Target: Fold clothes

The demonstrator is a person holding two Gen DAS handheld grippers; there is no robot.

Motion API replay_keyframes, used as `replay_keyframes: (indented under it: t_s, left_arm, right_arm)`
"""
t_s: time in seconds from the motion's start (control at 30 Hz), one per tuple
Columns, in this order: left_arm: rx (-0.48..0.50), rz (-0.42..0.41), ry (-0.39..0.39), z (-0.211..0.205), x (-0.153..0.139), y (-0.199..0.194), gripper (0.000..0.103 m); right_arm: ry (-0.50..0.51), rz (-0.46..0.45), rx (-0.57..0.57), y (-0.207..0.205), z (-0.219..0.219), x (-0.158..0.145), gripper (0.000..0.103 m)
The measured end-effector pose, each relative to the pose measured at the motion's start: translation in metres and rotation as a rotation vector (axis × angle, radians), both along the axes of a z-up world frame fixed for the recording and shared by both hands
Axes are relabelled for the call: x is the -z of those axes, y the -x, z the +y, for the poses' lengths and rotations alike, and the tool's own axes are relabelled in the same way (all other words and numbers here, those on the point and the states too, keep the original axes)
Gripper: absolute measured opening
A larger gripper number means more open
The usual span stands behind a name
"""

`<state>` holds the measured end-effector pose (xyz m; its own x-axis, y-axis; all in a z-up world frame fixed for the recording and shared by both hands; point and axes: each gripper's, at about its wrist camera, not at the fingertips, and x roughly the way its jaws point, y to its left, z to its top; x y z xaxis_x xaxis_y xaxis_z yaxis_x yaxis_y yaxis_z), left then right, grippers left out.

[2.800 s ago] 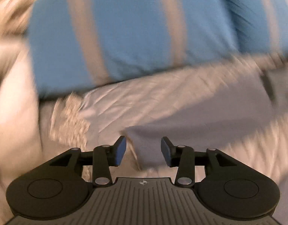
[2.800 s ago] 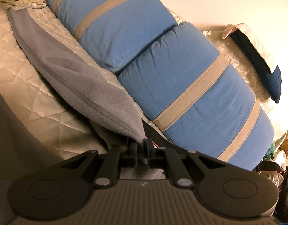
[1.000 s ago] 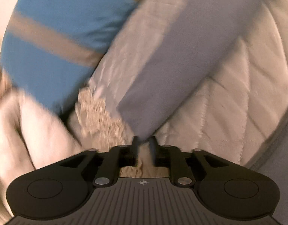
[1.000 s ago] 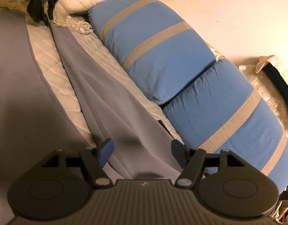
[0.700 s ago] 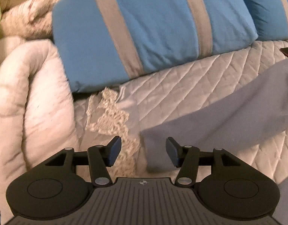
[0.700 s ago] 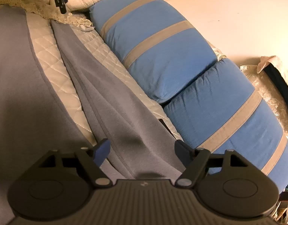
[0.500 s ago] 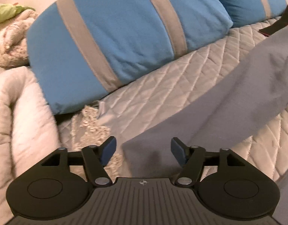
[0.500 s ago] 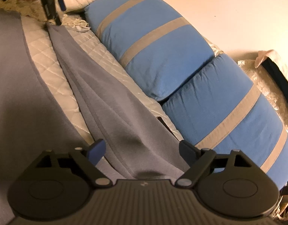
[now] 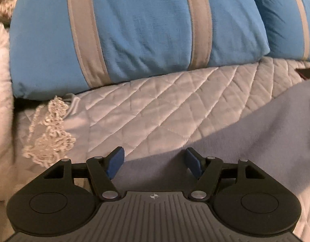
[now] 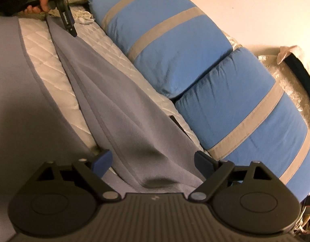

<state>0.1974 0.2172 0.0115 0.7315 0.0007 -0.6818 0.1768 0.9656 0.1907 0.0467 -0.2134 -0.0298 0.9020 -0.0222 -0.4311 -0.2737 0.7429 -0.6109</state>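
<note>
The grey garment lies in a long folded strip on the quilted bed beside the blue pillows. Left tool and right tool are both spread, gripping nothing. Further folds likely remain.

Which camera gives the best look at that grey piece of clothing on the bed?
The right wrist view: the grey garment stretches as one long folded strip across the quilted bedspread, beside the blue pillows. The left wrist view shows only one end of it, running off the picture's right edge.
</note>
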Motion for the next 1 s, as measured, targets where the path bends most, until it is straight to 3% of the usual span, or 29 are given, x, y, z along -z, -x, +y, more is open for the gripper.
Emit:
replay_keyframes:
  t_s: [0.1, 0.13, 0.17, 0.2, 0.43, 0.7, 0.87, 1.0]
  left_arm:
    - [-0.009, 0.038, 0.079, 0.009, -0.001, -0.004, 0.055]
    - [-0.004, 0.045, 0.086, 0.009, -0.002, -0.003, 0.038]
    - [-0.004, 0.051, 0.088, 0.009, -0.005, -0.002, 0.012]
    - [-0.010, 0.056, 0.096, 0.009, -0.008, 0.000, 0.005]
    - [-0.034, -0.006, 0.090, 0.004, -0.031, 0.018, 0.004]
    - [-0.038, -0.043, 0.062, -0.007, -0.048, 0.034, 0.004]
    - [-0.044, -0.039, 0.036, -0.012, -0.052, 0.032, 0.004]
    - [-0.049, -0.038, 0.024, -0.014, -0.054, 0.032, 0.004]
  right_arm:
    - [-0.019, 0.002, 0.030, -0.004, -0.005, -0.001, 0.094]
    - [-0.044, 0.005, 0.038, -0.005, -0.008, -0.004, 0.094]
    - [-0.071, 0.009, 0.045, -0.006, -0.011, -0.007, 0.094]
    - [-0.101, 0.012, 0.051, -0.006, -0.015, -0.011, 0.094]
    - [-0.253, 0.010, 0.147, -0.009, -0.048, -0.029, 0.089]
    - [-0.401, 0.025, 0.382, 0.010, -0.129, -0.041, 0.089]
    - [-0.425, 0.022, 0.534, 0.013, -0.199, -0.037, 0.089]
    - [-0.369, 0.013, 0.602, 0.005, -0.247, -0.031, 0.085]
